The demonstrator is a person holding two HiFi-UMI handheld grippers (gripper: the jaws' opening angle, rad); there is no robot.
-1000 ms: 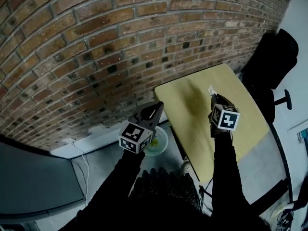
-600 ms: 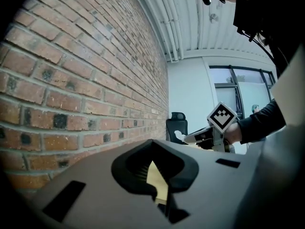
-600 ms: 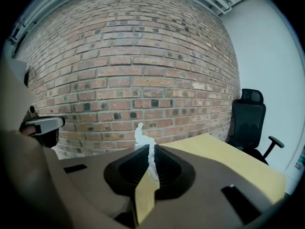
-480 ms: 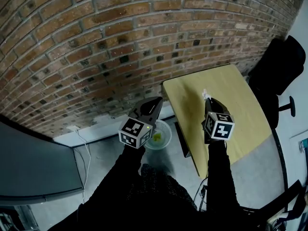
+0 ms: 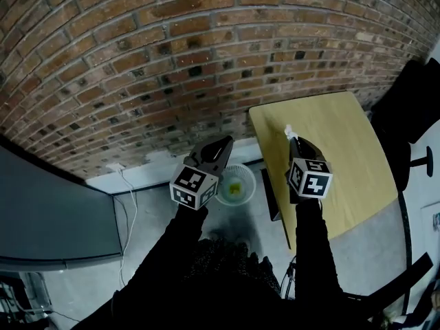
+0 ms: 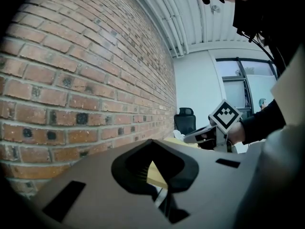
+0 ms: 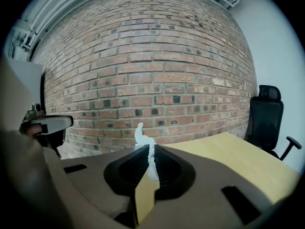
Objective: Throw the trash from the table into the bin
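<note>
**Right gripper** (image 5: 291, 139): the jaws are closed to a narrow slit on the trash (image 7: 144, 142), a thin twisted white scrap. The scrap runs up between the pads and its free end pokes out above the tips. It is pinched low on its length, probably so that so light a piece cannot slip while being carried.

**Trash position:** held in the air, right of the bin (image 5: 251, 188) and higher than it, over the table (image 5: 344, 136) edge nearest the bin. It is not yet over the bin mouth.

**Bin:** stands on the floor (image 5: 151, 239) with its top open and something yellow-green already inside. The table corner is just right of the bin and the brick wall (image 5: 137, 81) is behind it. The placement looks deliberate, since it leaves only a short carry off the table edge.

**Left gripper** (image 5: 221, 146): the jaws are together with nothing between them. Only the table surface shows through the hollow behind the tips. In the head view it overlaps the bin's left rim, at a higher level. I judge it idle and parked out of the drop path.

**Step in hand (judgement):** carrying. The next move calls for bringing the right tips over the bin mouth and then opening the jaws.

**Risk:** the scrap is light and may cling to a pad or drift past the rim, so a low, centred release is advisable.

**Chair** (image 7: 267, 113): well right of the bin, beyond the table, and not involved.
</note>
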